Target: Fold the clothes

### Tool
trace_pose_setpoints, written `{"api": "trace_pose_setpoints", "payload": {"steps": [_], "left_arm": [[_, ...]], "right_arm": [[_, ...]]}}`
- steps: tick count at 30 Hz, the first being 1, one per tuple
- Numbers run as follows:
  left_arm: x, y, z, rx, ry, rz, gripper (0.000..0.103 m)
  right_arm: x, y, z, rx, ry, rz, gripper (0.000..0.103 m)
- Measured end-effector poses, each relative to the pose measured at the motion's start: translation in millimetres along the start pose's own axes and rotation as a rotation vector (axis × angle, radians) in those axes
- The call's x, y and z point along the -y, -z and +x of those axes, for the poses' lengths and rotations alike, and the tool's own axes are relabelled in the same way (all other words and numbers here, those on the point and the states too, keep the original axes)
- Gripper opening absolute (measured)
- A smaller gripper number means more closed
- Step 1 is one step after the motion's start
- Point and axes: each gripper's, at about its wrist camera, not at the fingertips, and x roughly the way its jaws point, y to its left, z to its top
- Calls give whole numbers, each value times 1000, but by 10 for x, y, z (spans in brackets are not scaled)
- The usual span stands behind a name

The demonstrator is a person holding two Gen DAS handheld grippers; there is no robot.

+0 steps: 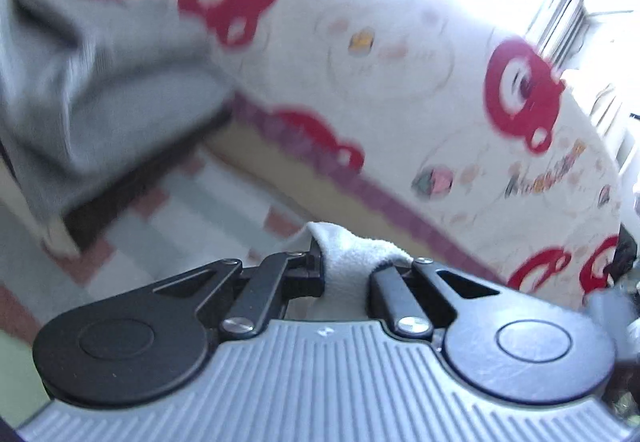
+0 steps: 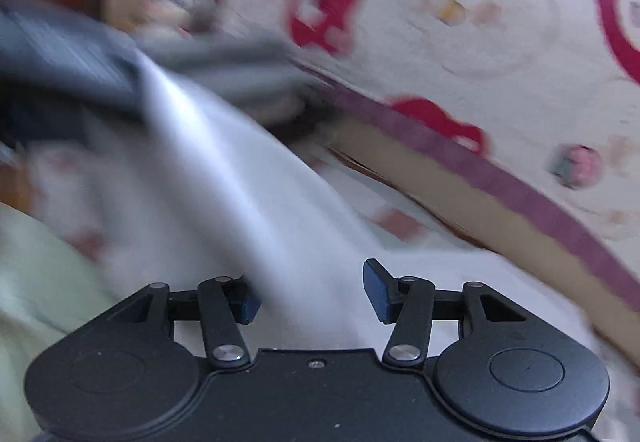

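1. We judge the fold barely begun: the white garment (image 2: 224,178) hangs loose and unfolded from about ten o'clock down to six in the right wrist view, well off the patterned bedspread (image 2: 460,54).
2. Our left gripper (image 1: 346,262) is clamped tight on a bunched edge of white cloth (image 1: 352,250) at six o'clock in its own view, pointing a little below level toward the bedspread.
3. A grey garment (image 1: 80,82) droops at nine o'clock, too blurred to say whether it is folded.
4. Our right gripper (image 2: 312,290) stands fairly wide open, tilted downward; the white fabric passes between the jaws, but the pads are not pressing it.
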Motion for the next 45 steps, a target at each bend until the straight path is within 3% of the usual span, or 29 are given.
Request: {"api": "trace_pose_setpoints", "payload": {"steps": [4,10,12,14,16,19,22,26,30,33,36,38,40,41,42,44,45], "left_arm": [[-57,-113,-150,85,-25,-12,1],[-232,-168,-111,79,-81,-76,1],[-275,-189,-109,78,-95,-78,1],[-320,-200,-113,71,-97,-94,1],[-337,-188,-108,70,-110,-100,1],[-388,-133,-127,71,-158,-121,1],[-509,-52,-162,33,-188,-165,1],[-621,14,-222,-16,-256,-179,1],[-678,86,-183,-131,-316,-149,1],[-677,140,-153,-187,-315,-142,1],[-594,158,-172,-180,-302,-109,1],[-484,165,-183,-150,-332,-27,1],[-384,169,-176,-122,-356,45,1],[-361,175,-174,-113,-351,57,1],[-342,184,-179,-104,-342,66,1],[-327,181,-191,-90,-325,75,1],[-316,179,-216,-73,-318,86,1]], "right_arm": [[713,334,73,-105,254,105,56],[1648,882,-237,-213,507,219,57],[1820,1030,-366,-229,518,258,66],[1981,1173,-494,-244,520,297,68],[2037,1254,-556,-260,488,313,69],[2015,1428,-548,-415,330,256,69],[1953,1665,-698,-463,167,251,71],[1938,1866,-958,-418,-7,435,71],[2006,2008,-1163,-353,-214,698,71],[1831,2032,-1275,-355,-222,716,71],[1541,2058,-1304,-414,-165,585,71],[1394,2113,-1279,-430,-107,495,68],[1320,2174,-1259,-400,-86,470,47],[1283,2204,-1249,-385,-75,457,26],[1287,2202,-1231,-362,-78,467,16],[1380,2046,-1268,-279,-41,464,2],[1430,1960,-1291,-235,-20,460,2]]}}
